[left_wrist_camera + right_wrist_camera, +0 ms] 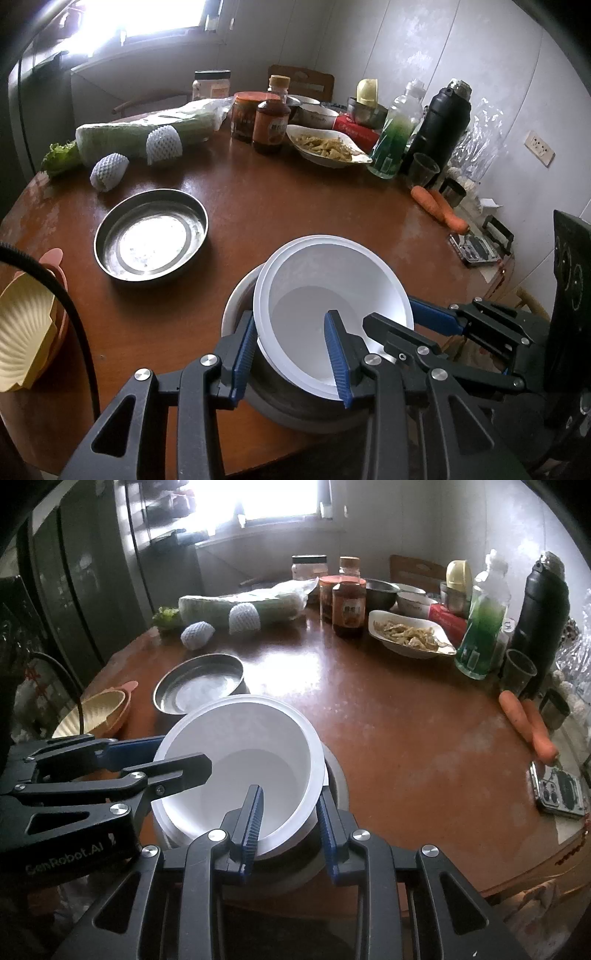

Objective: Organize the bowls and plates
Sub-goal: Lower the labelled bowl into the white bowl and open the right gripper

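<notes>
A white plastic bowl [325,280] sits tilted inside a grey ceramic bowl [236,306] at the near edge of the round brown table [258,206]. My left gripper [291,332] straddles the white bowl's near rim, one finger inside and one outside, jaws open. My right gripper [290,805] straddles the same bowl's rim [240,760] from the other side, also open. A steel pan [151,240] lies to the left, also in the right wrist view [201,686]. A yellow shell-shaped dish [26,325] rests in a pink one at far left.
The table's far side holds a wrapped cabbage [147,136], sauce jars [271,125], a plate of food [328,146], a green bottle [393,144], a black thermos [443,125] and carrots [437,206]. A phone [559,790] lies at the right edge.
</notes>
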Demonstrator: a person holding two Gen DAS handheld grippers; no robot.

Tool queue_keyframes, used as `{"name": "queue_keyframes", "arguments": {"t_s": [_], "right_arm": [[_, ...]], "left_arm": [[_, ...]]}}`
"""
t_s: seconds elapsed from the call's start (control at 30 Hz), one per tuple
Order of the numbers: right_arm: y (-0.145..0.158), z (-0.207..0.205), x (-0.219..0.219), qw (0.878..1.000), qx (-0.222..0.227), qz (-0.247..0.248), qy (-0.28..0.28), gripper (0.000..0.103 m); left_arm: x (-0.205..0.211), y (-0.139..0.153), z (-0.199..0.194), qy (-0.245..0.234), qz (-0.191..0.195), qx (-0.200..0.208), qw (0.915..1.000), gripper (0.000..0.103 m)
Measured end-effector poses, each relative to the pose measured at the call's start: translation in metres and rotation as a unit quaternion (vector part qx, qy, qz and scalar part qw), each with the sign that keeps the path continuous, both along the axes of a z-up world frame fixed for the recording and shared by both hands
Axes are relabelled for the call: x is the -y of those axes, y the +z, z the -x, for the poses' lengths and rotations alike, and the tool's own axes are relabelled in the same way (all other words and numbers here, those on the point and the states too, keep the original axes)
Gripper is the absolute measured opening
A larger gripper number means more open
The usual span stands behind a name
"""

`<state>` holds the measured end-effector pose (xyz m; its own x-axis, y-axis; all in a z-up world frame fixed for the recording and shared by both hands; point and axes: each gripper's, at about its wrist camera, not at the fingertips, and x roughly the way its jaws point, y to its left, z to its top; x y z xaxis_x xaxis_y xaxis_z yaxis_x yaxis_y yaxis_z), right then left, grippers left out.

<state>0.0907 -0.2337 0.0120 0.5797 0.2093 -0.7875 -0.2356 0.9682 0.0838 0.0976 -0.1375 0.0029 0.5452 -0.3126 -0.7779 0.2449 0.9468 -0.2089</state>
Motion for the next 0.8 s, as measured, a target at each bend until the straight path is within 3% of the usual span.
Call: {"name": "queue_keyframes", "arguments": {"t_s": [0.8], "right_arm": [[-0.0045,-0.0043,-0.0025,1.000,-0.003,0.010,-0.001,0.032]], "left_arm": [[-0.0003,-0.0055,-0.0031,0.000,0.008,-0.007,0.9999,0.037]]}}
